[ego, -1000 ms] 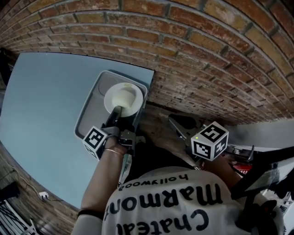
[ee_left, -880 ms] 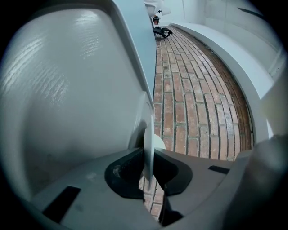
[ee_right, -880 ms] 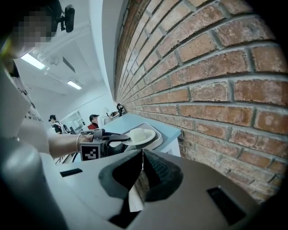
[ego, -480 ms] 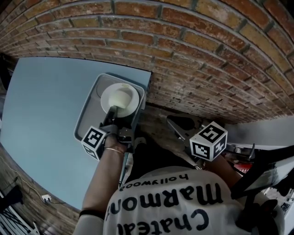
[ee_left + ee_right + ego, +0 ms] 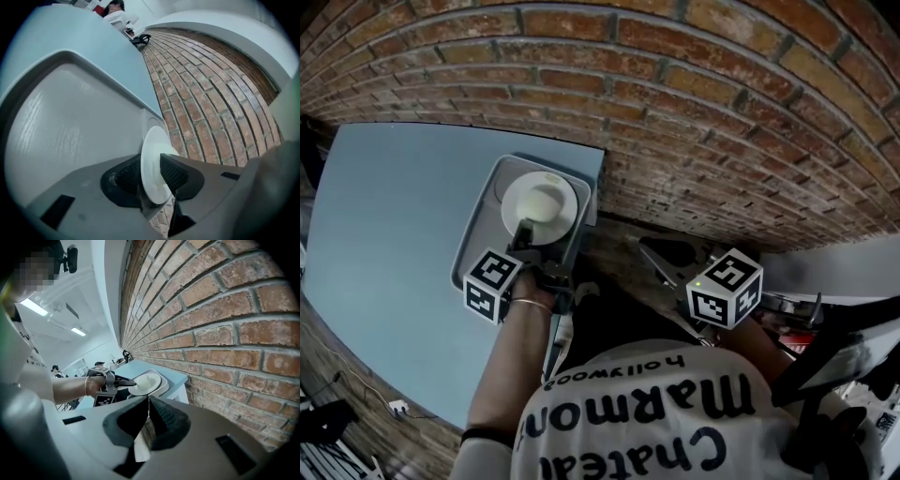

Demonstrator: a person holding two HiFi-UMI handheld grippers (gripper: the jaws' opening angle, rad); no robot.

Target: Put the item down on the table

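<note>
My left gripper (image 5: 523, 230) is shut on the near rim of a white dish (image 5: 540, 205), which has a raised middle. It holds the dish roughly level over the grey tray (image 5: 478, 234) at the right end of the blue table (image 5: 384, 216). In the left gripper view the dish (image 5: 152, 171) stands edge-on between the ribbed pads, with the tray (image 5: 70, 117) beside it. Whether the dish touches the tray I cannot tell. My right gripper (image 5: 661, 253) hangs off the table by the brick wall. Its jaws (image 5: 149, 411) are shut, and I see nothing held between them.
A brick wall (image 5: 722, 122) runs along the table's right end, close to the tray. The person's torso in a white printed shirt (image 5: 647, 422) fills the near side. A white ledge (image 5: 834, 267) lies at the right. People sit far behind the table (image 5: 98, 364).
My left gripper has carried the dish a little farther over the tray, away from the body, and the dish sits flatter. The right gripper has barely moved.
</note>
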